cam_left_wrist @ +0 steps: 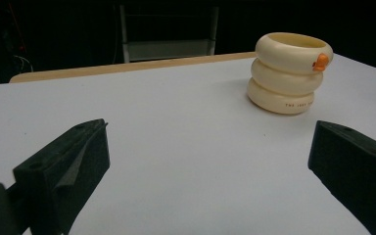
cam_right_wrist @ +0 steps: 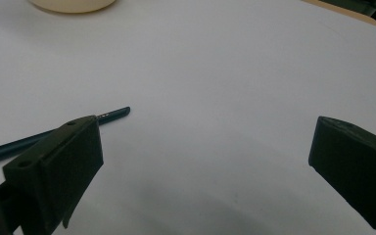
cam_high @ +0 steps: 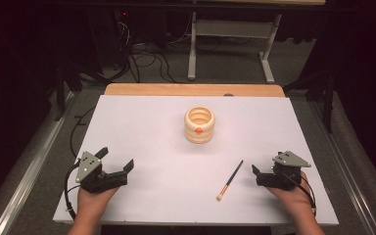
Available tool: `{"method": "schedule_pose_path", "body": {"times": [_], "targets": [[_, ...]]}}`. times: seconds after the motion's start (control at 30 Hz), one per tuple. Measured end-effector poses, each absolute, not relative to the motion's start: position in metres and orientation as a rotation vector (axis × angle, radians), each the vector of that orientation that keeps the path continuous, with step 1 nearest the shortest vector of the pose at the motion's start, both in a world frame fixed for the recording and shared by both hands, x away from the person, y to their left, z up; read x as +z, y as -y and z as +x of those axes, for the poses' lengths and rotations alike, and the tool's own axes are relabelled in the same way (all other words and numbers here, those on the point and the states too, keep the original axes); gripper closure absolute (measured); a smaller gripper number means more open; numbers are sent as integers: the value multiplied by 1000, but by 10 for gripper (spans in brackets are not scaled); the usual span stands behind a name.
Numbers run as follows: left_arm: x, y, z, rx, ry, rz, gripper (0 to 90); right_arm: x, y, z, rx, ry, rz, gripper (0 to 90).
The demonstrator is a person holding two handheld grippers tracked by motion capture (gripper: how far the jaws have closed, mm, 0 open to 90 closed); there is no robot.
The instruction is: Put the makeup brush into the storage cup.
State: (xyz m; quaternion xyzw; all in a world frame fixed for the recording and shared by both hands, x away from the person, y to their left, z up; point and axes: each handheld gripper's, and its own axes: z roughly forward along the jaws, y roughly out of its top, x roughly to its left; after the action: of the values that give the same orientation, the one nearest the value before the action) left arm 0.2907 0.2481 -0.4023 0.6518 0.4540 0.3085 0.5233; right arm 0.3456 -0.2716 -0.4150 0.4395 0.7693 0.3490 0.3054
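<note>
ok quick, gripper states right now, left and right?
Left gripper: open, holding nothing.
Right gripper: open, holding nothing; brush lies beside it.

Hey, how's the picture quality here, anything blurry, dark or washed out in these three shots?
High view: the white table top is evenly lit, the room behind is dark, and the brush is small but sharp. Left gripper view: the cream holder is fairly crisp, while the near jaws are soft and nearly black. Right gripper view: the jaws are blurred, the brush handle is slightly soft, and a dim shadow lies between the jaws.
</note>
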Motion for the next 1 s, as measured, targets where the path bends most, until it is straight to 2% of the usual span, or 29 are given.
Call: {"method": "schedule_pose_path", "body": {"times": [1.0], "targets": [[-404, -236, 291, 737, -1128, 1622, 48, -415, 270, 347, 819, -2123, 1192, 13]]}}
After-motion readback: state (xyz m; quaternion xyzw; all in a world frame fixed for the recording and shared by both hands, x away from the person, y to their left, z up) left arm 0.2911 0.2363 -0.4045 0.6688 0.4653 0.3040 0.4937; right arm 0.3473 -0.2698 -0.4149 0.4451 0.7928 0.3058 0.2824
